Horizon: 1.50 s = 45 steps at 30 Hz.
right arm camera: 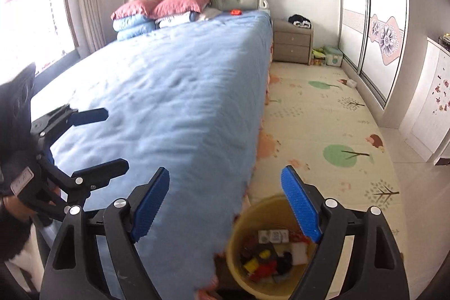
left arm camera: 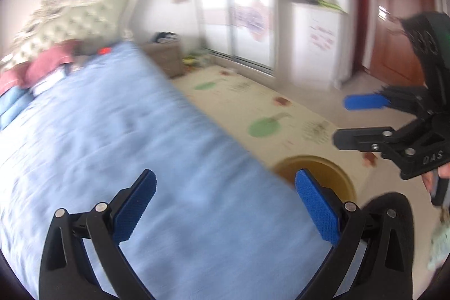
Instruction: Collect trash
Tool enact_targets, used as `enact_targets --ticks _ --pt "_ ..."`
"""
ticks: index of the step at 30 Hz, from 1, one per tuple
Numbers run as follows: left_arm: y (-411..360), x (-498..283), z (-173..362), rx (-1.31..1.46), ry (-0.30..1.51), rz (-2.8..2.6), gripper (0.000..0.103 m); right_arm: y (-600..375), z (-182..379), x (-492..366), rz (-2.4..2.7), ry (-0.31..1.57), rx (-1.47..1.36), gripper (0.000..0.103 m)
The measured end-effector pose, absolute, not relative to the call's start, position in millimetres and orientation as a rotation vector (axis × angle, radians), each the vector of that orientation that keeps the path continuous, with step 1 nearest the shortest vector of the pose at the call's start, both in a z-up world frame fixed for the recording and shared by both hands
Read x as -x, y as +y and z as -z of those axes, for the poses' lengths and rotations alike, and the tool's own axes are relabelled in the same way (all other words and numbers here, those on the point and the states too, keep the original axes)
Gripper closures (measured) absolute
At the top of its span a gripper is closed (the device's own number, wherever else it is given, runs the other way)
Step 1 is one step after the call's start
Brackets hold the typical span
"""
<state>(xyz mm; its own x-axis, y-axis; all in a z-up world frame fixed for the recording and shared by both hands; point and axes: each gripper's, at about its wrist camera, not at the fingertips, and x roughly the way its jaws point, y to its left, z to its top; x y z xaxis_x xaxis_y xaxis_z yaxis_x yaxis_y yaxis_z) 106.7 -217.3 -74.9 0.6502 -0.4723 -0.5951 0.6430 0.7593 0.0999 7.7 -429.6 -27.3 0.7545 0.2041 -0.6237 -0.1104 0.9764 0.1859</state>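
A yellow trash bin [right arm camera: 253, 218] stands on the floor at the bed's foot corner, holding several pieces of trash [right arm camera: 267, 257]. It also shows, blurred, in the left wrist view [left arm camera: 326, 167]. My right gripper [right arm camera: 227, 201] is open and empty, above the bed corner and the bin. My left gripper [left arm camera: 225, 204] is open and empty over the blue bedspread [left arm camera: 126, 145]. A small red item [right arm camera: 235, 11] lies on the bed near the headboard. Each gripper shows in the other's view: the right gripper [left arm camera: 341, 120], the left gripper [right arm camera: 116, 139].
Pillows [right arm camera: 168, 6] are stacked at the head of the bed. A nightstand [right arm camera: 292, 42] and a small box [right arm camera: 333, 55] stand beside the bed. A patterned play mat [right arm camera: 323, 125] covers the floor. Sliding wardrobe doors [right arm camera: 374, 18] line the right wall.
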Motion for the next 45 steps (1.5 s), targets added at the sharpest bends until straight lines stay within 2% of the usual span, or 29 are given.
enact_targets --ticks 6,13,16,23,45 --pt "-146 -109 63 -0.223 0.515 0.419 0.004 -383 15 -14 -0.203 0.618 -0.167 0.023" --pt "-74 -120 63 -0.089 0.51 0.209 0.004 -329 0 -23 -0.198 0.517 -0.142 0.009" --pt "-53 -117 61 -0.058 0.491 0.138 0.004 -309 -2 -27 -0.212 0.488 -0.133 0.008" --pt "-39 -109 52 -0.053 0.42 0.083 0.004 -270 -5 -37 -0.254 0.464 -0.103 0.008" --pt "-34 -118 45 -0.056 0.413 0.078 0.004 -255 -9 -54 -0.288 0.468 -0.133 0.008"
